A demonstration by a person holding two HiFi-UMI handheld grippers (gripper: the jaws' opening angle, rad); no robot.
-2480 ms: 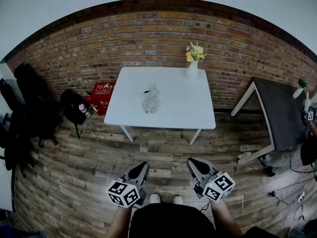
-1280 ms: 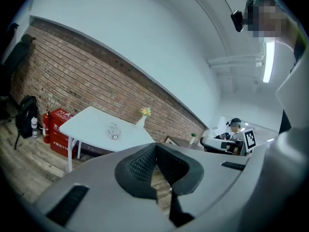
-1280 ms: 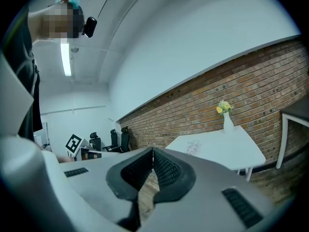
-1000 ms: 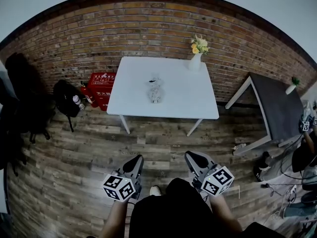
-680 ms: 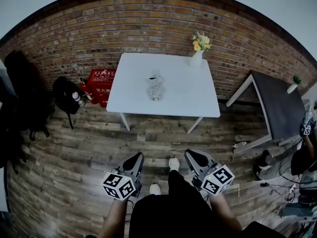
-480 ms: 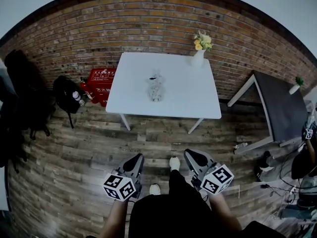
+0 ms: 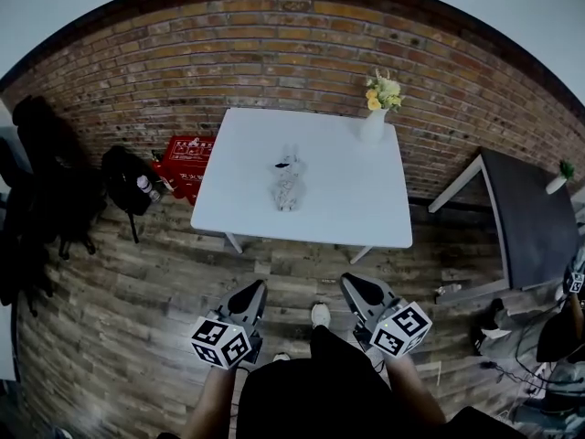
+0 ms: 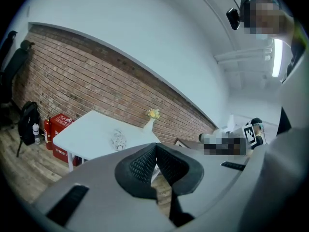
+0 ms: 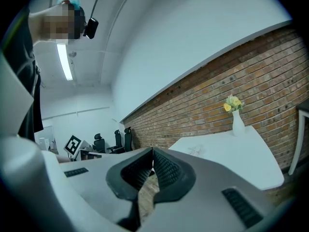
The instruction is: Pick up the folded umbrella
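The folded umbrella [image 7: 289, 183], pale grey with a faint pattern, lies in the middle of the white table [image 7: 352, 210]. It also shows small in the left gripper view [image 8: 117, 139] and faintly in the right gripper view [image 9: 197, 150]. My left gripper [image 7: 249, 293] and right gripper [image 7: 358, 286] are held side by side over the wooden floor, well short of the table's near edge. Both point towards the table. Each is shut with its pad tips touching and nothing between them, as seen for the left gripper [image 8: 155, 149] and the right gripper [image 9: 152, 153].
A white vase of yellow flowers [image 7: 375, 117] stands at the table's far right corner. A red crate [image 7: 187, 156] and a black bag [image 7: 128, 181] sit left of the table by the brick wall. A dark table [image 7: 530, 222] stands at the right.
The table has come nearer and lower in the head view as the person stepped towards it. Both grippers keep their place in the view and stay shut.
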